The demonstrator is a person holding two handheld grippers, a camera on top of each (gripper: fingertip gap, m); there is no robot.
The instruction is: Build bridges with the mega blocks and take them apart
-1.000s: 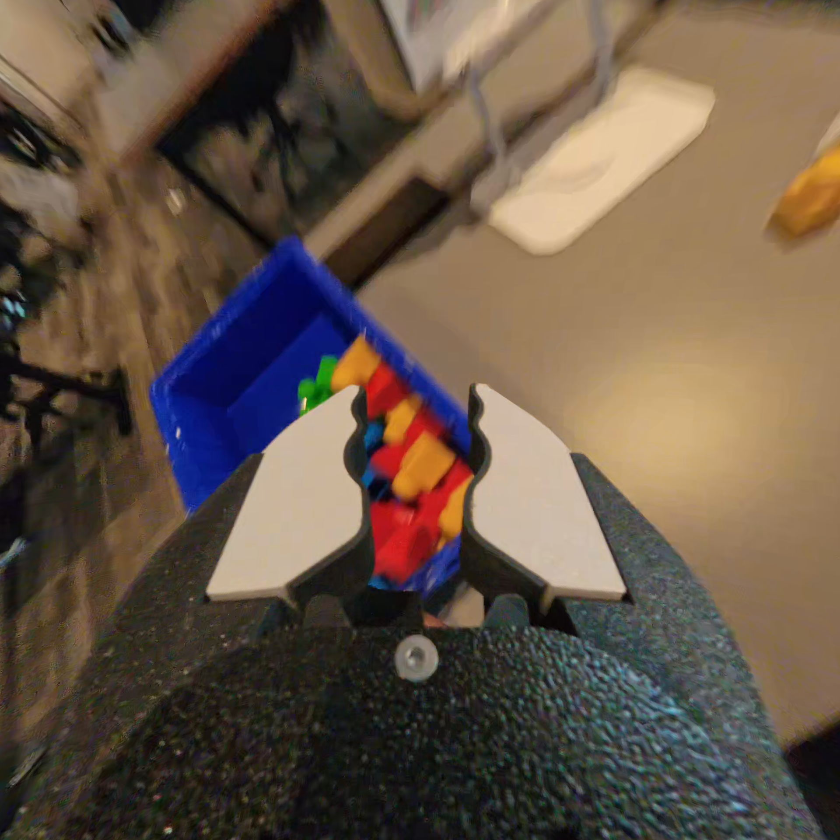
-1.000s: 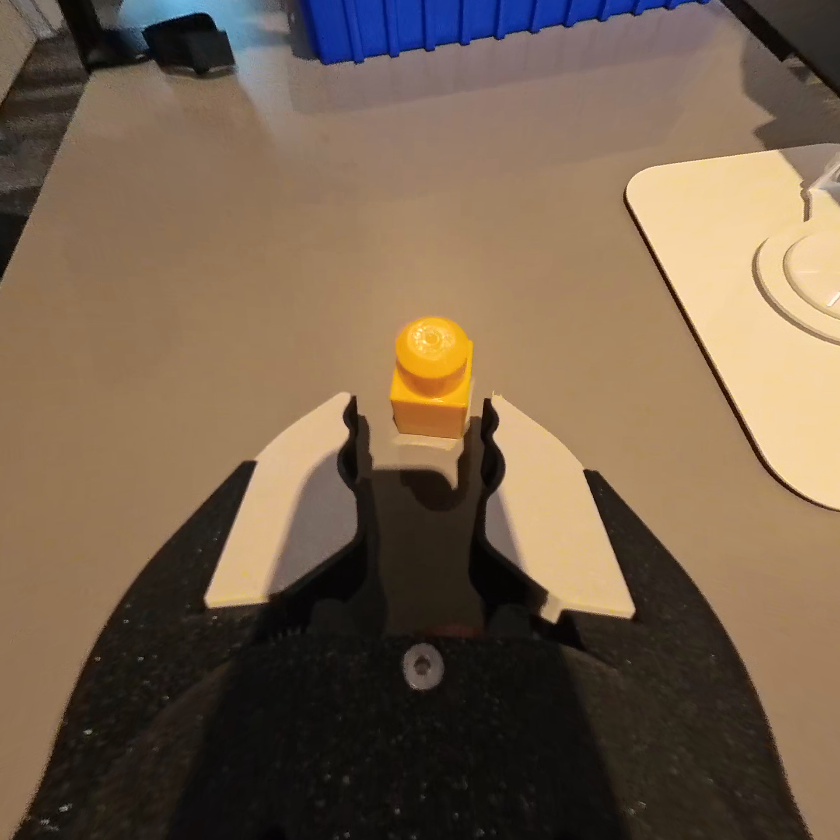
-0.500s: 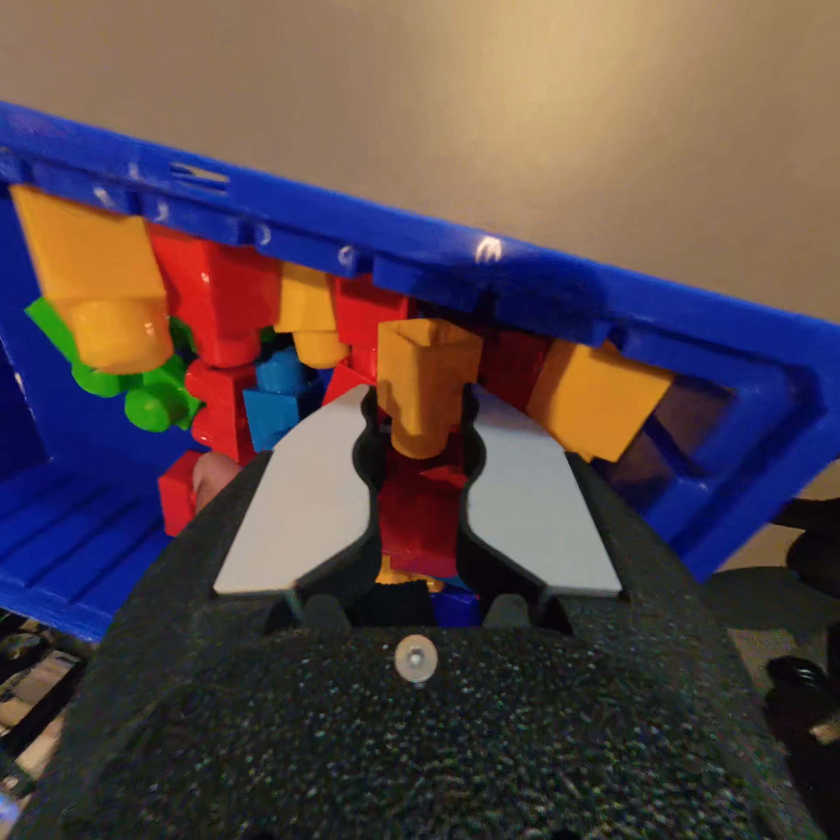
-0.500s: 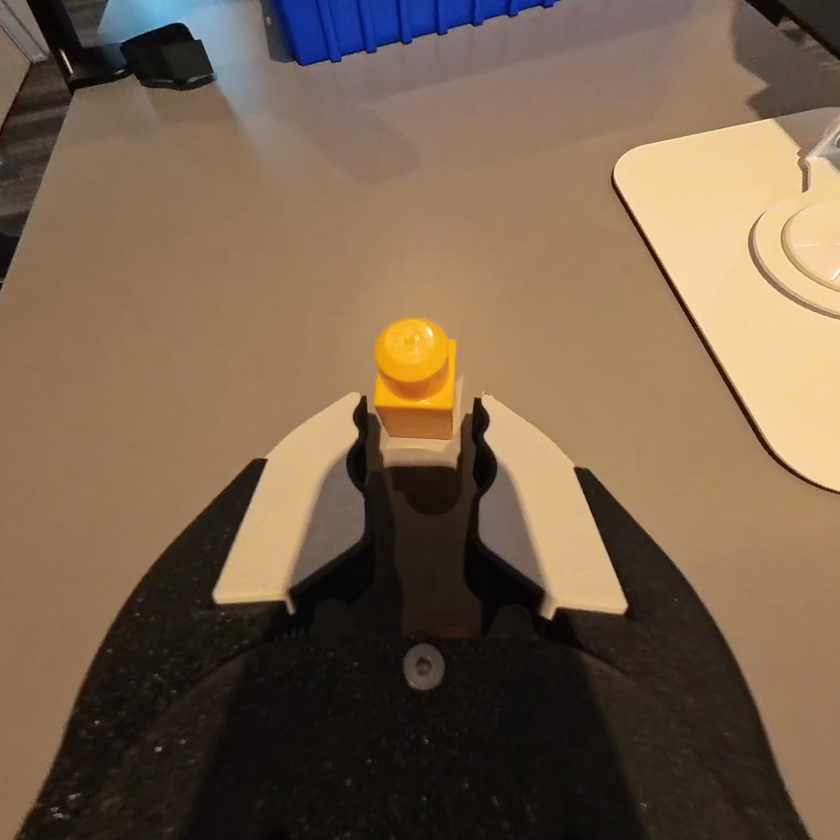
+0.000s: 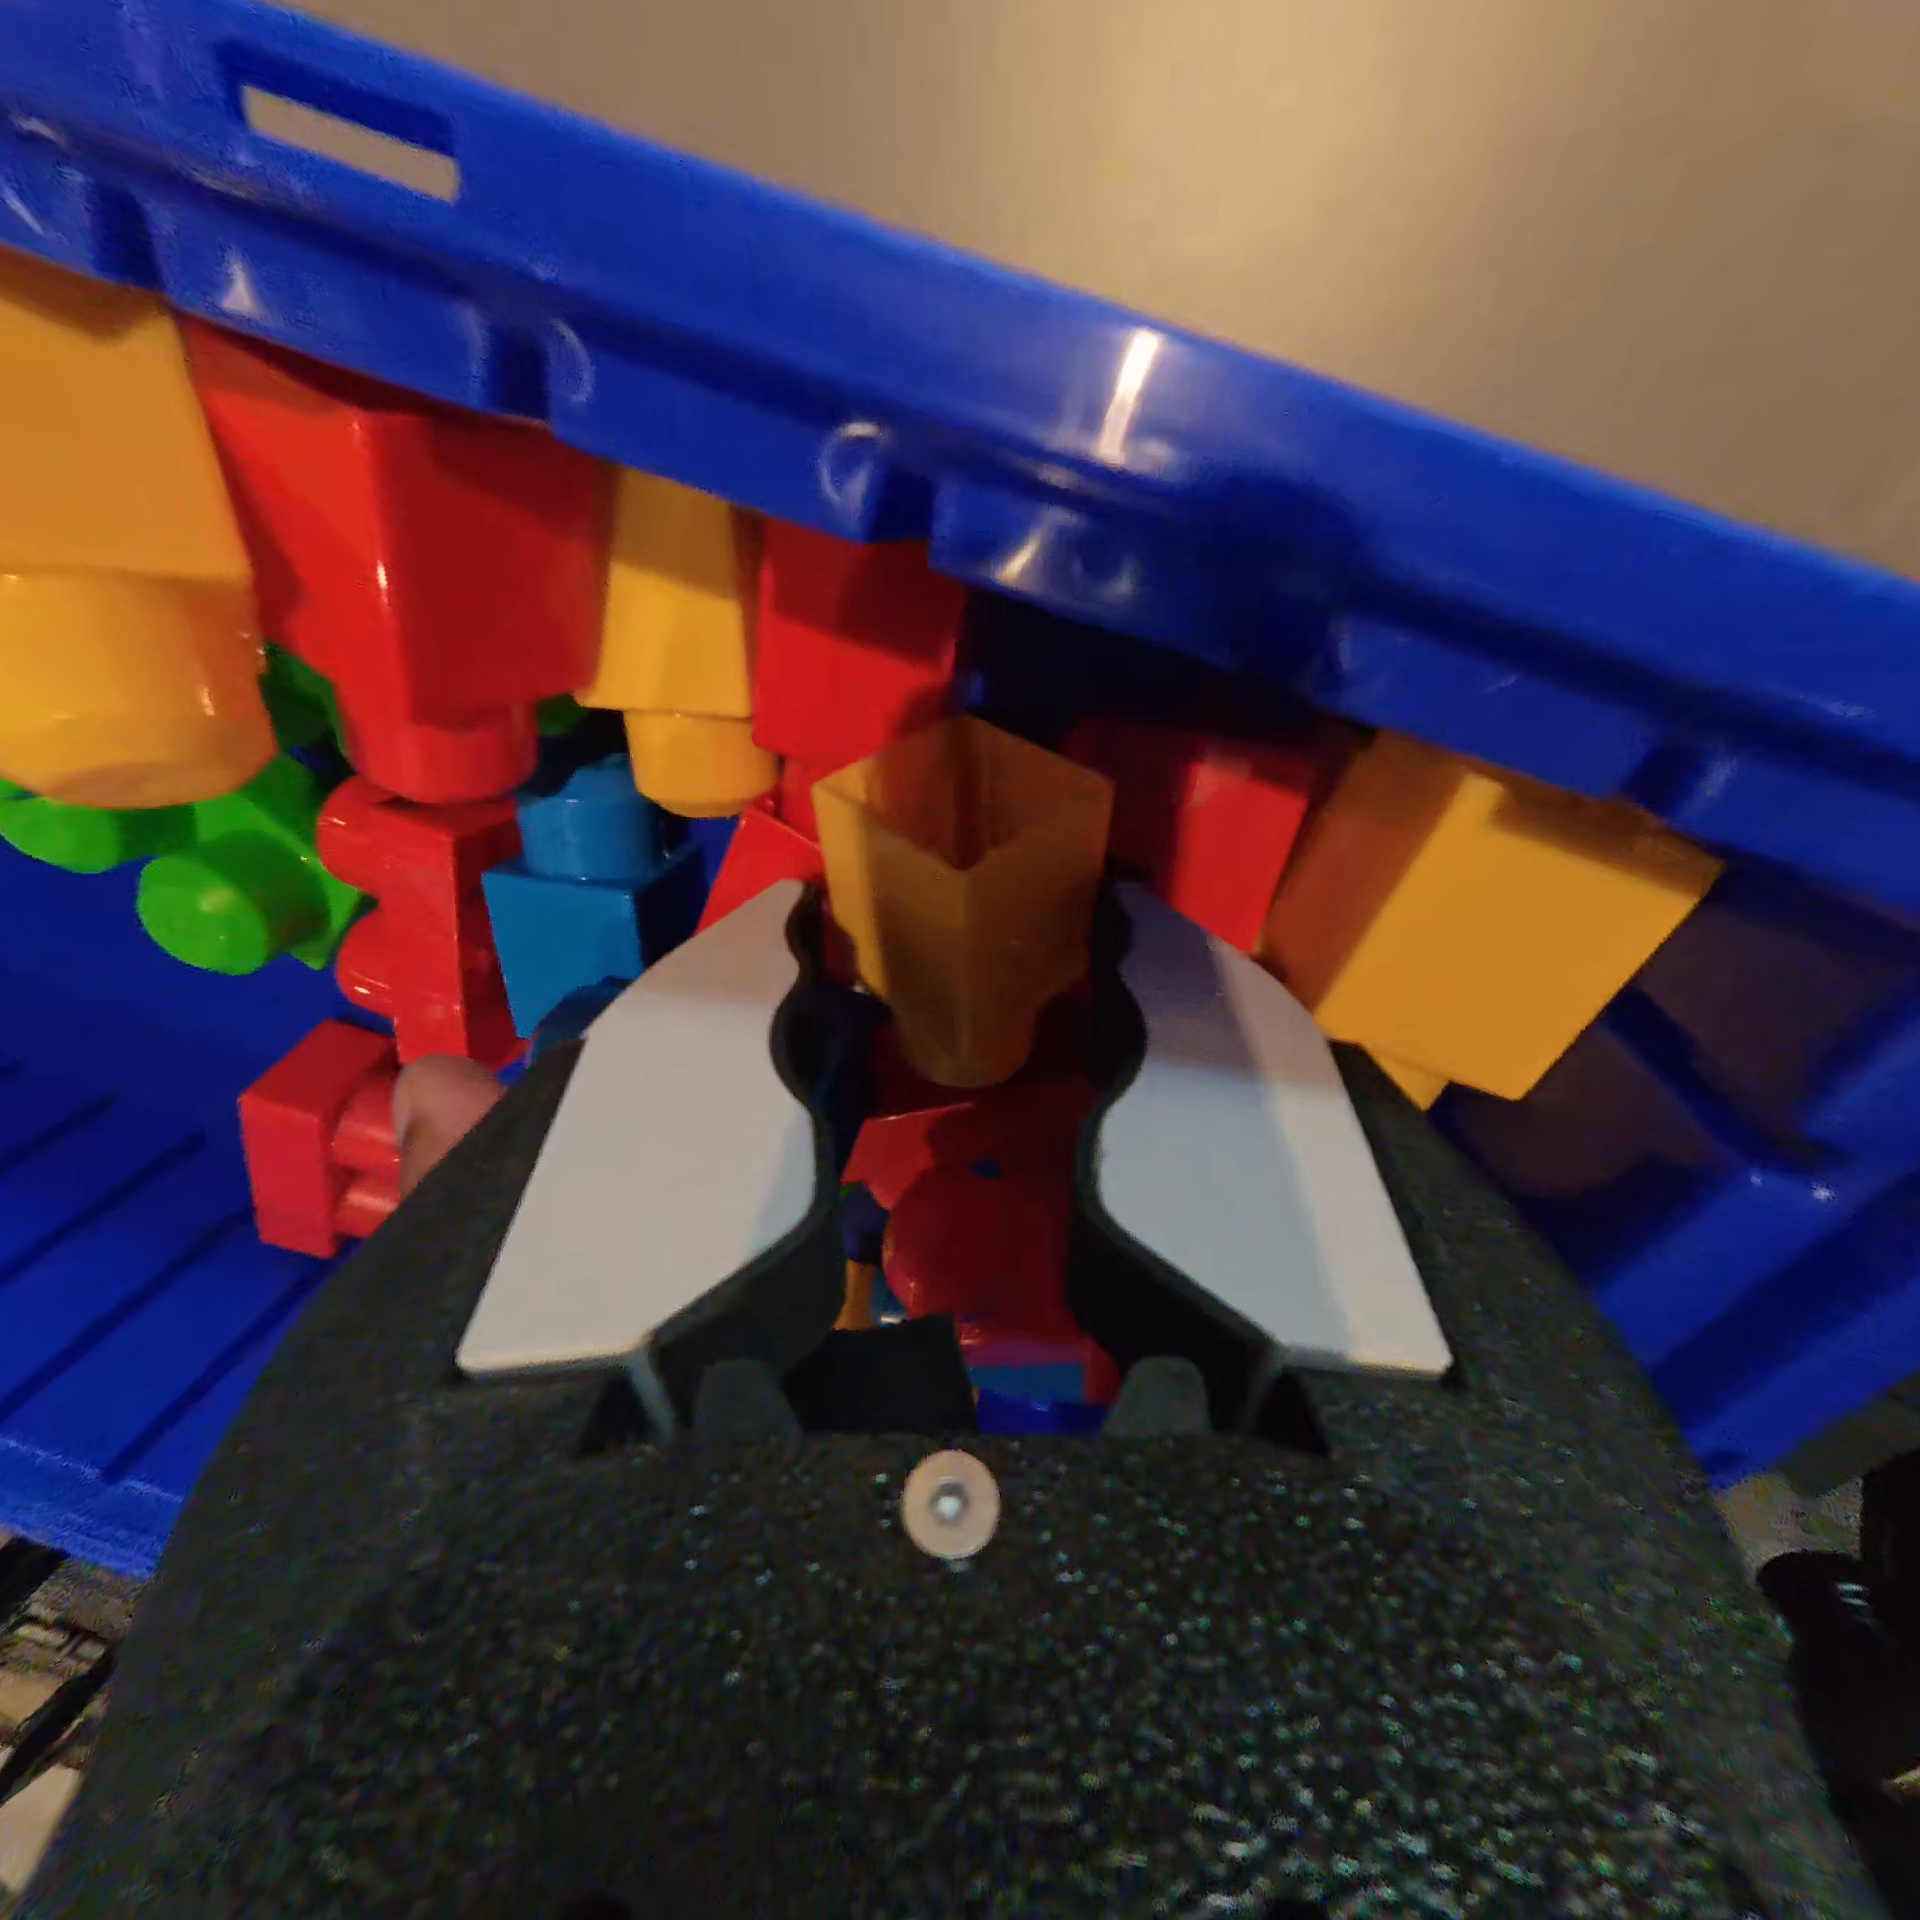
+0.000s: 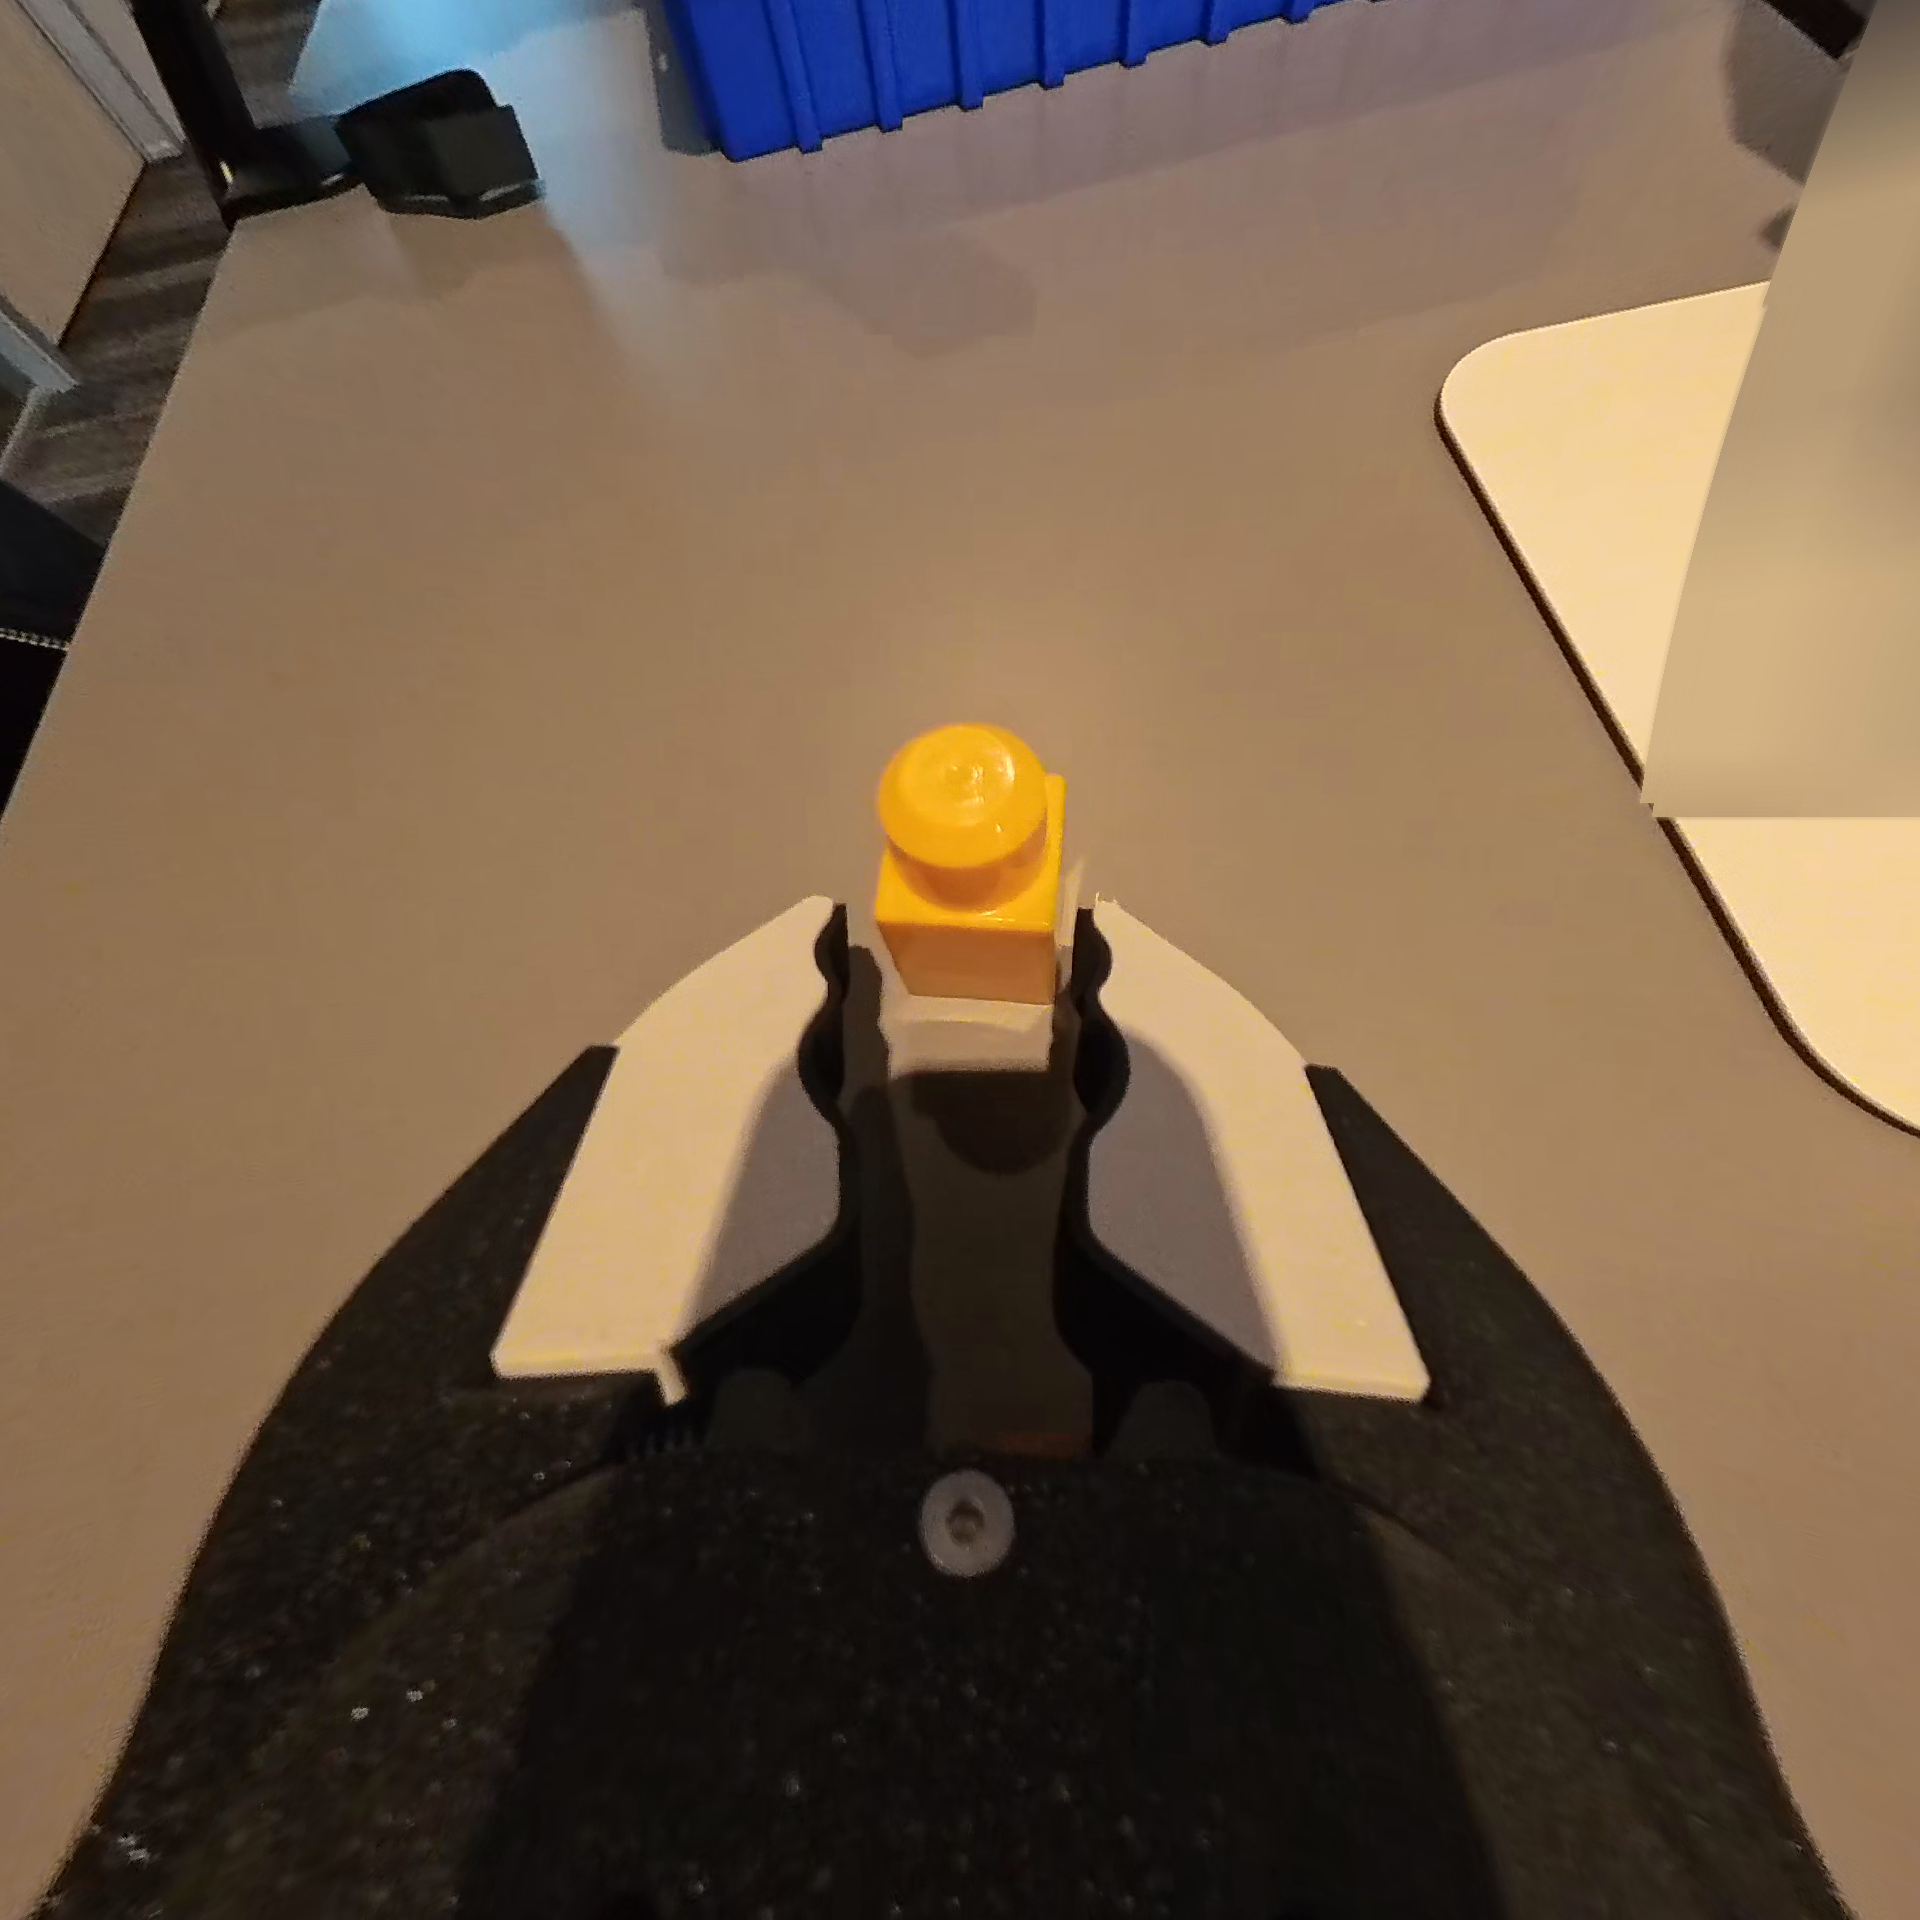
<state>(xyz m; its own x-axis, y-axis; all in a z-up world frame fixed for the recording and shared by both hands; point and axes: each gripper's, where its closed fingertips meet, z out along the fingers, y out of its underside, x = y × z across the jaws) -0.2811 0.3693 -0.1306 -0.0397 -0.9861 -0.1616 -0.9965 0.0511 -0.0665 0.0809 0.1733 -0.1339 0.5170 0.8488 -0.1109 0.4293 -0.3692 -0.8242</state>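
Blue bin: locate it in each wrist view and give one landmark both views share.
Left wrist view: the blue bin fills the frame around the left gripper, its rim slanting across the top, blocks inside.
Right wrist view: only its ribbed outer wall shows, at top centre, far across the table.
Shared landmark: the grey tabletop.

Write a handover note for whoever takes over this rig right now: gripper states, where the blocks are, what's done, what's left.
Left gripper: open inside the blue bin, jaws either side of a hollow-end-up orange block, not clamped.
Right gripper: open, straddling a single-stud yellow block standing upright on the table.
Done: one block is out on the table. No bridge is visible yet.
Left: grab the bin block, bring it over, build, then take apart.
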